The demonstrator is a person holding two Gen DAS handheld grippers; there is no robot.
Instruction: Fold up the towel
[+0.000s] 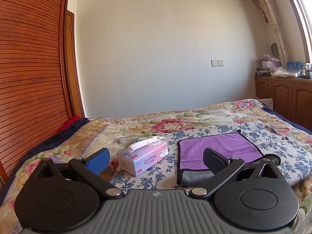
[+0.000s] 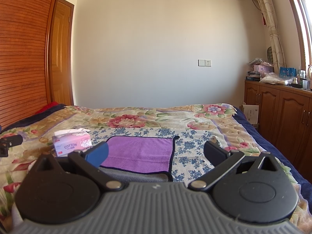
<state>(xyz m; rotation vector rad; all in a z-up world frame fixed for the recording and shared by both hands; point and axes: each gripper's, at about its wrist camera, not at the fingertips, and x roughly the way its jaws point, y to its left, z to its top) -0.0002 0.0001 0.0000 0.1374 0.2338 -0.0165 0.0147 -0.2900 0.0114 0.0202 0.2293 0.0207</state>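
A purple towel (image 1: 218,150) with dark edging and a grey underside lies on the flowered bed, its near edge folded back so a grey strip shows. It also shows in the right wrist view (image 2: 139,154). My left gripper (image 1: 156,160) is open and empty, held above the bed to the left of the towel. My right gripper (image 2: 156,154) is open and empty, held over the towel's near right part. Neither gripper touches the towel.
A pink and purple tissue box (image 1: 143,159) stands left of the towel, also in the right wrist view (image 2: 73,144). The flowered bedspread (image 1: 156,123) covers the bed. A wooden wardrobe (image 1: 29,68) stands left, wooden cabinets (image 2: 278,115) right. Part of the left gripper (image 2: 8,142) shows at the left edge.
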